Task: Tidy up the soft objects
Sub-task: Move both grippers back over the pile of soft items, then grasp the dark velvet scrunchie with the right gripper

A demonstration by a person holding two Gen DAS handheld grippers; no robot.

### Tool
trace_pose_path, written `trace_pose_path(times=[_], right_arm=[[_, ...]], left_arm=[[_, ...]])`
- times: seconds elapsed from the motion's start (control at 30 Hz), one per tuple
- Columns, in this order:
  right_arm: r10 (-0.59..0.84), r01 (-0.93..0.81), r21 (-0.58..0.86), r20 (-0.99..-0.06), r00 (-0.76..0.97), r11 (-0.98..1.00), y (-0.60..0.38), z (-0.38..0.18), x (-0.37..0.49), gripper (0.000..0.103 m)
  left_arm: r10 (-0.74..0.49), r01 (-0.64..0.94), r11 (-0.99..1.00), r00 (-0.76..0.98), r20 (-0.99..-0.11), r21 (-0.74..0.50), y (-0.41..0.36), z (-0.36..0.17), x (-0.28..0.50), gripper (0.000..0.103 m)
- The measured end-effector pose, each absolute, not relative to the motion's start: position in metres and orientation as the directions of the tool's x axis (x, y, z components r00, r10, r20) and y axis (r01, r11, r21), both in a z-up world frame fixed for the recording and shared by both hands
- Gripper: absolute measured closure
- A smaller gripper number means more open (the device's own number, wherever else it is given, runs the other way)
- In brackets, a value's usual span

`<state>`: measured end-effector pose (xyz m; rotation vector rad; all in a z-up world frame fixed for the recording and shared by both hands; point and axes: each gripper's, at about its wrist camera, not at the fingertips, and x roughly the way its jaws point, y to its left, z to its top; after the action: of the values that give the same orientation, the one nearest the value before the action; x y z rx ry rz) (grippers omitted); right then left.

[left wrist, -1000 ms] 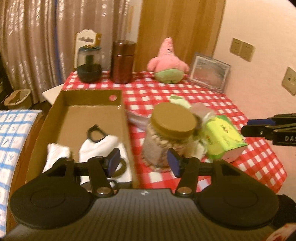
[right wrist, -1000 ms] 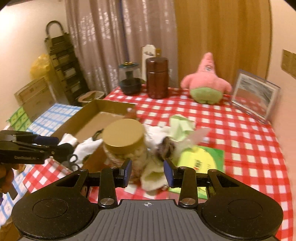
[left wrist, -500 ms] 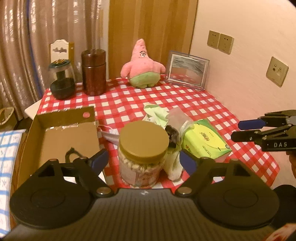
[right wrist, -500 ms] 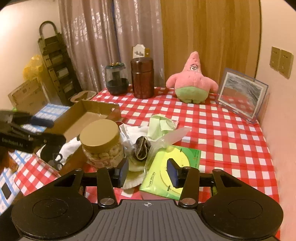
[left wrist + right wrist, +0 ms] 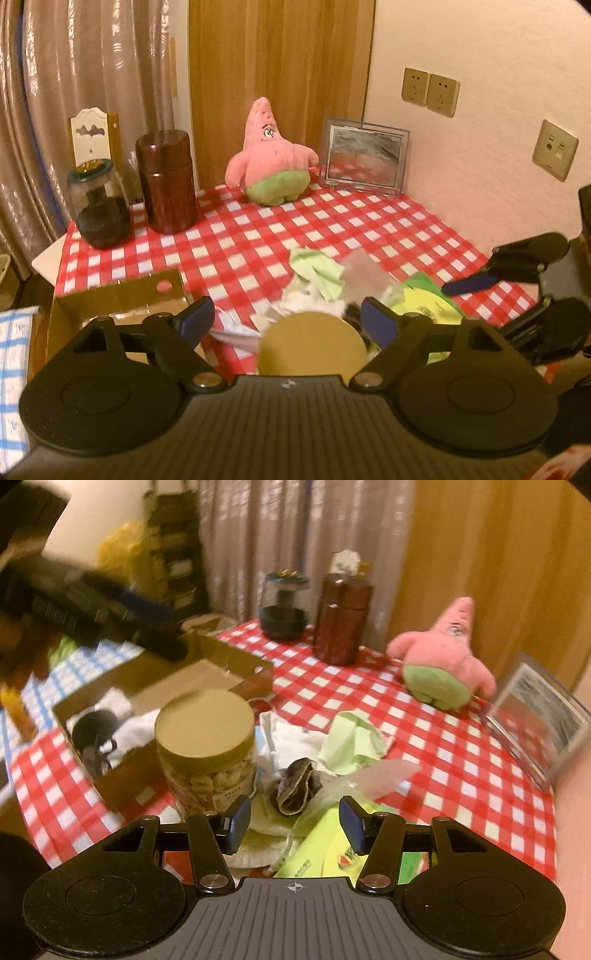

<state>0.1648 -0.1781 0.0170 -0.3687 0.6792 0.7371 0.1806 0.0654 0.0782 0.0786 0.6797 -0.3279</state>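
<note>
Red-and-white check cloth covered the tabletop [image 5: 258, 236], with curtains and a wooden panel behind. Seen from the left wrist, the left claw [image 5: 287, 320] stood spread wide and empty, its blue pads flanking the tan lid of a nut jar [image 5: 309, 341] at the bottom centre. Just beyond the jar, right of centre, lay the pile of soft things, topped by a crumpled green cloth [image 5: 316, 268]; a cardboard box [image 5: 114, 299] sat at the lower left, and a Patrick Star plush [image 5: 271, 162] stood far back at centre.

From the right wrist, the right claw [image 5: 294, 823] was likewise spread and held nothing. Straight ahead of its gap, at lower centre, lay a dark pouch [image 5: 295, 786] with its long axis running roughly away from the claw, the green cloth [image 5: 351, 742] just beyond it and a white cloth [image 5: 295, 738] to the left. The jar [image 5: 207, 746] stood left of the pile, touching the box [image 5: 122, 775], which already held white fabric. By my judgement the right claw lay nearer the pile, so a short forward reach would meet the pouch, while the jar blocked the left claw.
</note>
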Motion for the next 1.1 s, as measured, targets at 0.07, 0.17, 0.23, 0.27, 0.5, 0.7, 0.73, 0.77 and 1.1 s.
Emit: trace_pose_path(times=[0.07, 0.17, 0.23, 0.27, 0.5, 0.7, 0.73, 0.77, 1.1], right_arm=[[0.493, -0.737, -0.084, -0.693, 0.527, 0.67, -0.171, 0.01, 0.174, 0.048], [0.49, -0.767, -0.109, -0.711, 0.505, 0.632, -0.16, -0.001, 0.187, 0.046], [0.482, -0.789, -0.141, -0.724, 0.494, 0.597, -0.152, -0.009, 0.195, 0.046], [0.478, -0.799, -0.154, -0.731, 0.488, 0.581, -0.149, -0.011, 0.199, 0.046], [0.434, -0.862, -0.246, -0.783, 0.447, 0.444, -0.132, -0.029, 0.218, 0.046], [0.422, -0.883, -0.259, -0.802, 0.423, 0.392, -0.123, -0.039, 0.228, 0.046], [0.418, -0.885, -0.262, -0.805, 0.421, 0.386, -0.122, -0.04, 0.23, 0.046], [0.416, -0.887, -0.26, -0.809, 0.416, 0.382, -0.121, -0.04, 0.231, 0.046], [0.411, -0.895, -0.25, -0.82, 0.398, 0.369, -0.119, -0.041, 0.237, 0.062]], left_arm=[[-0.274, 0.333, 0.943, 0.725, -0.632, -0.027, 0.068, 0.079, 0.192, 0.018], [-0.282, 0.362, 0.932, 0.711, -0.644, -0.008, 0.071, 0.079, 0.208, 0.018], [-0.293, 0.393, 0.919, 0.703, -0.648, 0.01, 0.072, 0.078, 0.217, 0.018], [-0.309, 0.427, 0.904, 0.701, -0.643, 0.031, 0.072, 0.078, 0.221, 0.018], [-0.356, 0.605, 0.781, 0.634, -0.686, 0.153, 0.072, 0.079, 0.25, 0.018], [-0.326, 0.697, 0.651, 0.614, -0.718, 0.301, 0.07, 0.073, 0.269, 0.018], [-0.325, 0.711, 0.626, 0.612, -0.72, 0.321, 0.069, 0.072, 0.271, 0.018], [-0.327, 0.725, 0.594, 0.614, -0.718, 0.35, 0.068, 0.071, 0.272, 0.018], [-0.282, 0.829, 0.249, 0.556, -0.782, 0.5, 0.063, 0.035, 0.286, 0.018]])
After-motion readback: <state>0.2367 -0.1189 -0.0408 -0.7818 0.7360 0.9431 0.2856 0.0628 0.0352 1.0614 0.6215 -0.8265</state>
